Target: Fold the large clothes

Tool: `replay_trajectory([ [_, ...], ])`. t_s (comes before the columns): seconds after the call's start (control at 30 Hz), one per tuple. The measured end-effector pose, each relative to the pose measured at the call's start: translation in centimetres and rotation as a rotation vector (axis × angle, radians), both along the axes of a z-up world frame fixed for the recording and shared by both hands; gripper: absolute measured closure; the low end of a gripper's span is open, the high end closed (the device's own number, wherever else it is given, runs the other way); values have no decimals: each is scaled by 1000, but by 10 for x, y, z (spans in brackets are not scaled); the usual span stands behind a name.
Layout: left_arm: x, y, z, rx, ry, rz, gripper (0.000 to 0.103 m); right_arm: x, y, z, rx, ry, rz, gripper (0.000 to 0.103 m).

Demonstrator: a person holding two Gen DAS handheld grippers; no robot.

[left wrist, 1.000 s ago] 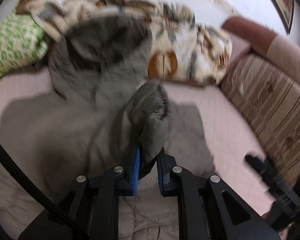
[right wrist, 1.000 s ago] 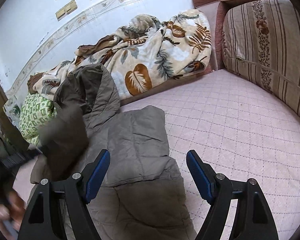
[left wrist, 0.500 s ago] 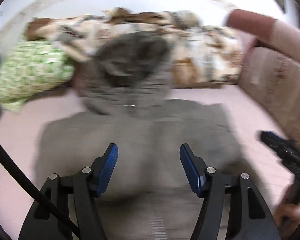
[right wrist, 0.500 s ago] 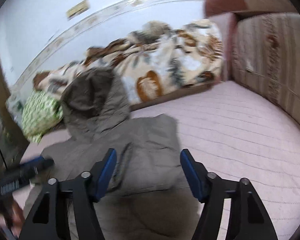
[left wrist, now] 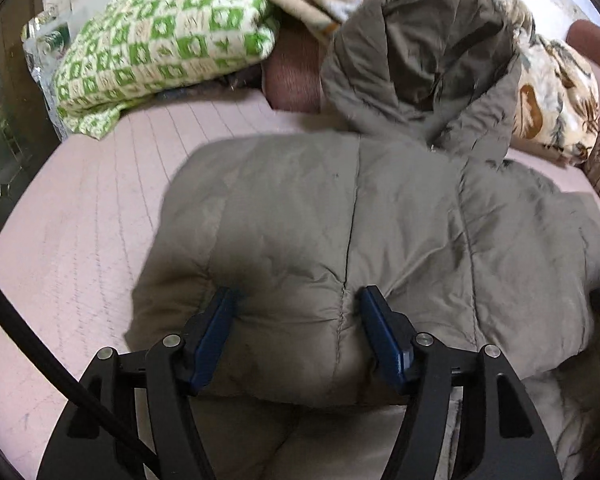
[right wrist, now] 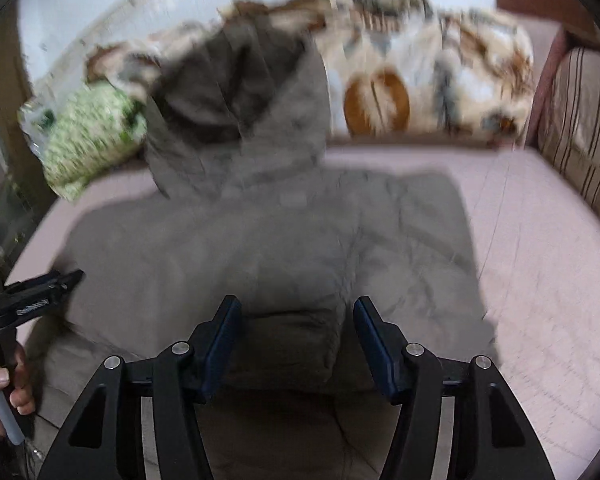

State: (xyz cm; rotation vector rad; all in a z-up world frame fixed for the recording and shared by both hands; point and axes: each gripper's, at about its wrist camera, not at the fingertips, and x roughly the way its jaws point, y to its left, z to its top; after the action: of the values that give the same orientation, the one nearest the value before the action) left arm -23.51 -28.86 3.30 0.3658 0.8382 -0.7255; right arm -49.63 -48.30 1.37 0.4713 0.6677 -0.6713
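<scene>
Plainly, the large olive-grey quilted hooded jacket [left wrist: 380, 216] lay spread on the pale pink quilted mattress cover [left wrist: 80, 232], its sleeves folded in over the body and its hood [left wrist: 420, 52] propped up against the bedding at the far edge. Over the jacket's near part hung the left gripper [left wrist: 296, 312], whose blue-padded jaws had just been opening and stood spread, one on either side of a puffed ridge of the padded fabric along a stitched seam; whether the pads touched the cloth could not be told, but they did not pinch it. The right gripper [right wrist: 296, 320], seen in a motion-blurred view, had just been closing its jaws, yet they stood apart over a folded flap of the jacket near its lower middle, with no cloth squeezed between them. At the left edge of that view a person's hand [right wrist: 0, 392] held the handle of the left gripper. Beyond the hood lay a cream blanket with brown and grey leaf prints [right wrist: 428, 80], and to its left a green-and-cream checked pillow [left wrist: 160, 40]. A brown striped upholstered cushion [right wrist: 580, 120] stood along the right side of the mattress.
</scene>
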Motion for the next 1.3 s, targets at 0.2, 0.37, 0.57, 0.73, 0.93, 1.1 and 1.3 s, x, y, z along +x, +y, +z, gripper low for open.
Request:
replay_trajectory([
  [0.2,0,0,9,-23,-1,15,35,14,-10,-17,46,94,0,38],
  [0.37,-48,24,35,-56,-58,-33,36,-4,1,18,37,1,-4,37],
  [0.57,-126,67,46,-35,-121,-96,36,-36,53,44,-5,-37,74,37],
  [0.73,-185,116,37,-15,-187,-93,35,-70,111,35,4,-26,126,37],
  [0.93,-218,149,9,-6,-144,-70,35,-111,165,15,-11,21,112,37],
  [1.1,-219,157,-14,13,-123,-63,34,-127,182,-8,32,46,81,37],
  [1.3,-217,155,-26,18,-133,-54,28,-116,190,-36,1,151,86,31],
])
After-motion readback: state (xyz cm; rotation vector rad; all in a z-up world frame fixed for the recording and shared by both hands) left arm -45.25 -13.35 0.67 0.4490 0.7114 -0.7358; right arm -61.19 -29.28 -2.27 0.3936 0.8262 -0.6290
